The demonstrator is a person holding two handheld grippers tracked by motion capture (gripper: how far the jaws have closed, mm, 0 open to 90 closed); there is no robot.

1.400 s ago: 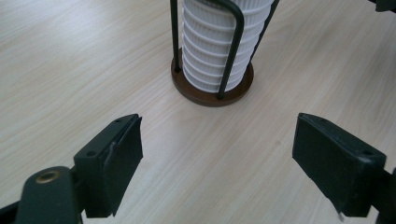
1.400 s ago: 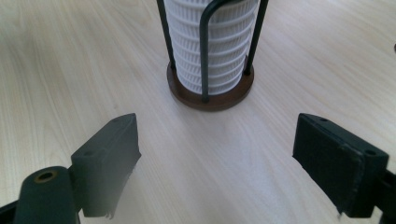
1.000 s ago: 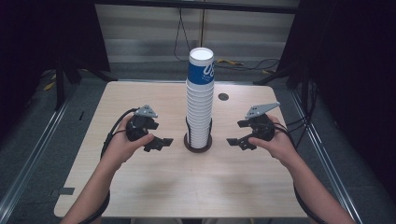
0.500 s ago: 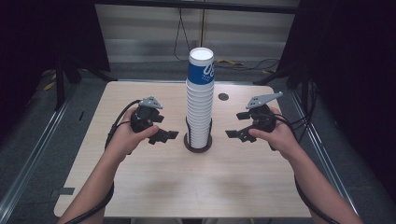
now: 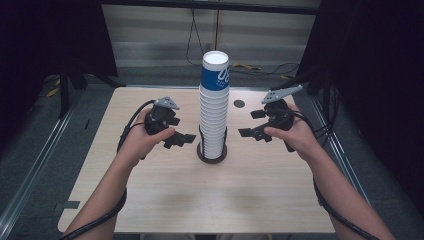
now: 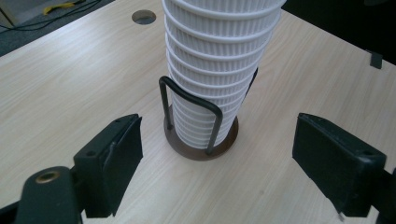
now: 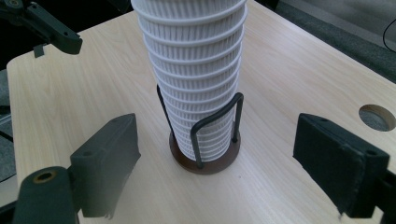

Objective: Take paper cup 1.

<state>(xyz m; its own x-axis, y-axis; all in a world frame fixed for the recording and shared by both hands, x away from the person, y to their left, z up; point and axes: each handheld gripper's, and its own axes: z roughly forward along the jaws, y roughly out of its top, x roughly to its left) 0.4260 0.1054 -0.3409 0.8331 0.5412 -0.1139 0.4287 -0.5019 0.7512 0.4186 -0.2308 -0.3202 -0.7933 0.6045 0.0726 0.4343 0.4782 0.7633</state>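
Table (image 5: 150, 200) carries the cup stack (image 5: 214, 115) upright at its centre, seated in a round brown holder (image 5: 212, 154) with black wire loops. Your forearms enter from the near edge, level with each other, and your left gripper (image 5: 181, 140) and right gripper (image 5: 250, 131) flank the stack, both aimed inward at its lower part and clear of it. Both sets of jaws stand wide apart, holding nothing. Cups are white and ribbed; the high view adds a blue printed top cup (image 5: 215, 70). Left gripper view shows one wire loop (image 6: 189, 112) facing you; right gripper view shows the table's round hole (image 7: 377, 116).
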